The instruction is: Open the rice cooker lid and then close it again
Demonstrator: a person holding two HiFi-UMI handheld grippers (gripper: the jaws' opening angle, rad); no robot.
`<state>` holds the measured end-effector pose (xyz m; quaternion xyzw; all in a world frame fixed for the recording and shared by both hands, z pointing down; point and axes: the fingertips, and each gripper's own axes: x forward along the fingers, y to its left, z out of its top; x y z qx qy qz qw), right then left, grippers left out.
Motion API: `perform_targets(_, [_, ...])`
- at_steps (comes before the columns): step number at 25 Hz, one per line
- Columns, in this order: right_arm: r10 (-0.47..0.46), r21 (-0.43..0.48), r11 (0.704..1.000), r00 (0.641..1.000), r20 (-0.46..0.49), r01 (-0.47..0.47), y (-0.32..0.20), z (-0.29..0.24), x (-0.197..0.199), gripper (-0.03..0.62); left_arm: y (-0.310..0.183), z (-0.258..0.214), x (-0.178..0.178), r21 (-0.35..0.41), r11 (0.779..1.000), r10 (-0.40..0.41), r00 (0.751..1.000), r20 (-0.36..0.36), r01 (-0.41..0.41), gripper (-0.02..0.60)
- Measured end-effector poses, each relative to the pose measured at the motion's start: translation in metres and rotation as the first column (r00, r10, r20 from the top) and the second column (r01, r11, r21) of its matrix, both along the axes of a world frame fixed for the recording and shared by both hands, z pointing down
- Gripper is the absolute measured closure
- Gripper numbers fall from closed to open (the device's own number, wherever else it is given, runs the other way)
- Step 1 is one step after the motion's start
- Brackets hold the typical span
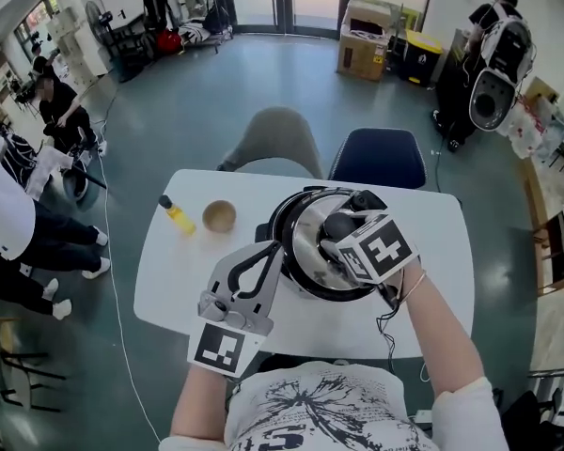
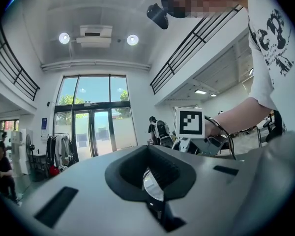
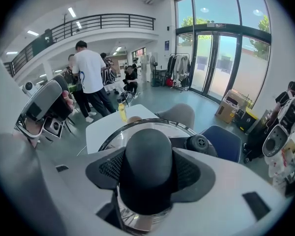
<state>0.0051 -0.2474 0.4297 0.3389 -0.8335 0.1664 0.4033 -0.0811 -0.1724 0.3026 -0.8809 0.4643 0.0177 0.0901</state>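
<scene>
**Item:** lid, metal, round, centre of head view, over cooker on white table. Seated or just raised: can't tell.

**R tongs**: clamped on black knob, jaws about half wide, angled down.

**L tongs**: pinched narrow on lid's left rim, thin shiny edge between pads.

**Handling (my guess):** rigid, moderate wt. Polished, so slippery at the rim. Knob is the sound hold; the rim pinch only steadies. Would clang or dent if dropped.

**Clearance:**
- Bottle and bowl sit upper left on table, apart from cooker.
- Bare table at lower left and right of frame.
- Near table edge lies close under my hands.
- Blue chair stands beyond far edge.
</scene>
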Motion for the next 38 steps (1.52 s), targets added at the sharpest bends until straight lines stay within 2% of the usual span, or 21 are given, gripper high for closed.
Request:
perform_targets(5, [0.027,-0.017,0.999,1.000,-0.013,-0.027,-0.032,0.011,-0.027,0.299,-0.036,0.006,-0.028,-0.015,1.000,0.022,1.000,-0.008,-0.022,0.568])
perform_targets(13, [0.059,-0.054,0.997,0.998,-0.032,-0.061,-0.062,0.035,-0.049,0.299,-0.074,0.024,-0.056,-0.047,0.998,0.044,0.999,-0.015,-0.045,0.568])
perform_targets(27, [0.072,-0.047,0.996,0.997,-0.021,-0.073,-0.068,0.048,-0.053,0.298,-0.082,0.035,-0.047,-0.051,0.996,0.076,0.997,-0.014,-0.076,0.568])
perform_targets(33, [0.056,0.042,0.998,0.998,-0.013,-0.055,-0.070,0.043,-0.050,0.272,-0.077,0.032,-0.042,-0.045,0.997,0.067,0.998,-0.007,-0.068,0.568])
perform_targets(38, [0.074,0.115,0.990,0.995,0.062,-0.081,-0.068,0.021,-0.045,0.265,-0.072,0.033,-0.039,-0.050,0.997,0.065,0.998,0.006,-0.065,0.568])
